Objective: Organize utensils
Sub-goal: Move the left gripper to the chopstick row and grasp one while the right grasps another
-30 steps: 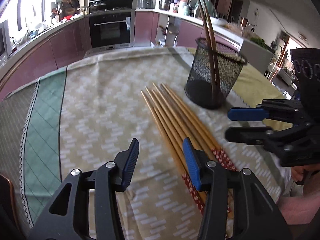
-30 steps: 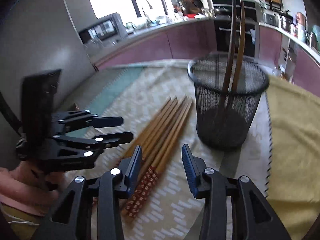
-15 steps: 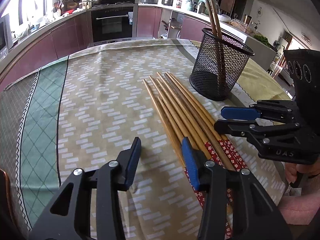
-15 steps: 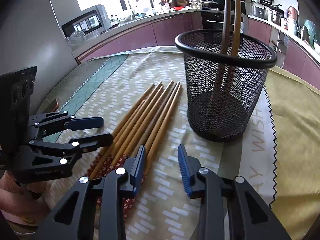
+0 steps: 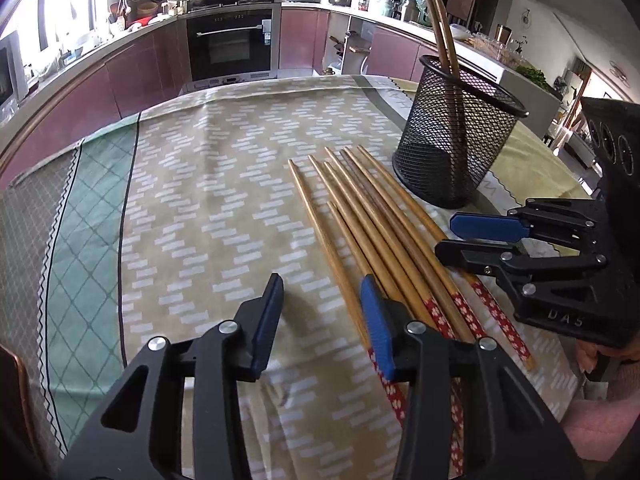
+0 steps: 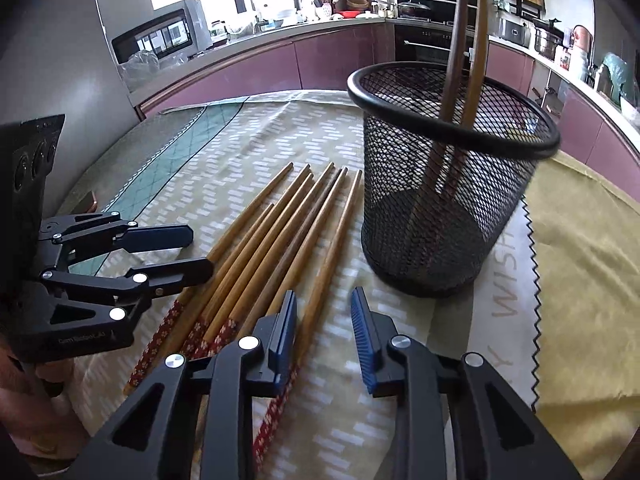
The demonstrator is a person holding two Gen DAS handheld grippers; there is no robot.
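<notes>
Partly hidden: chopsticks (image 5: pixel 372 216) ends under left gripper (image 5: pixel 320 300) | both grippers closing, empty | right gripper (image 6: pixel 324 316)

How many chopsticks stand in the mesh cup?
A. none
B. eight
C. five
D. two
D: two chopsticks stick up out of the mesh cup; the other chopsticks lie flat on the cloth beside it.
</notes>
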